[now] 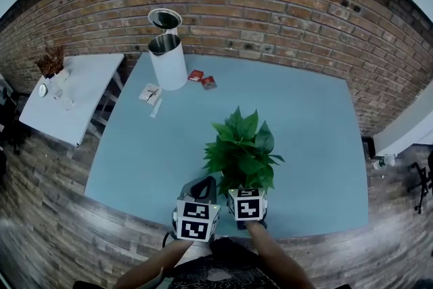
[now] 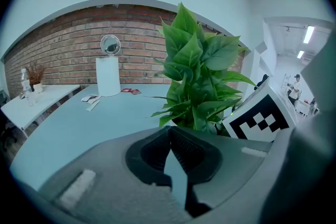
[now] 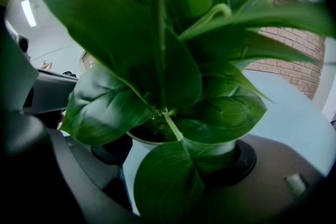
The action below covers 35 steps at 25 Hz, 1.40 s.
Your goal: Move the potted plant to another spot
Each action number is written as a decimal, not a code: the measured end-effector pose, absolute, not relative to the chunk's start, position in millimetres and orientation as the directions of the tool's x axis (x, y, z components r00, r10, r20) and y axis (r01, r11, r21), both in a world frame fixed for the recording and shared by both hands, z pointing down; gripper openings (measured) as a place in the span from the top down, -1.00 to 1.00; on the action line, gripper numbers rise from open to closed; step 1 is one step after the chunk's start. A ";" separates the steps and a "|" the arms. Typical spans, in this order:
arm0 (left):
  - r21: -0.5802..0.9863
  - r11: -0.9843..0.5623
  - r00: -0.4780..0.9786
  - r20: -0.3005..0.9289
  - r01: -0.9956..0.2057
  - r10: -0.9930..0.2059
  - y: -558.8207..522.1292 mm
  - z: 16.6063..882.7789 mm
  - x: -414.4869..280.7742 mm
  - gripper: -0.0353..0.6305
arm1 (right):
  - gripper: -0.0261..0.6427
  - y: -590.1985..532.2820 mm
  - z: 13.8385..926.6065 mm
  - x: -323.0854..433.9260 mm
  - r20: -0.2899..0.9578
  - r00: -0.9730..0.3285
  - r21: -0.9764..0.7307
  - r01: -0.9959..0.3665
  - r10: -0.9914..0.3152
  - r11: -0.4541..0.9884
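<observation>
The right tongs (image 3: 176, 156) are clenched around the white round pot (image 3: 143, 142) of the green, broad-leaved potted plant (image 1: 242, 152), one pad on each side just under the rim. The plant is at the near edge of the pale blue desk (image 1: 149, 152), close to the person. The left tongs (image 2: 169, 150) are clenched on nothing, just beside the plant.

The grasp looks made and the carry is the step in hand; I cannot tell whether the pot is off the desk yet. Next comes a level lift towards bare desk, well apart from the tall white cylindrical bin (image 1: 168, 61) and small red packets (image 1: 201, 79).

No writing is readable; the packets' print is too small.
</observation>
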<state>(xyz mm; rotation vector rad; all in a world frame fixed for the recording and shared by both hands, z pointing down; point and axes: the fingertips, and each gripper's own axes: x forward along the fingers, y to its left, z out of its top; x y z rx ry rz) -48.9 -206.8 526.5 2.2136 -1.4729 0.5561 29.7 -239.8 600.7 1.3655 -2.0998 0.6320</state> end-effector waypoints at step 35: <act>0.107 -0.299 0.305 0.568 -0.948 -0.764 -280.1 527.8 -27.2 0.89 | -0.40 -322.6 599.7 40.4 0.665 -0.393 -0.089 -0.886 -0.635 0.455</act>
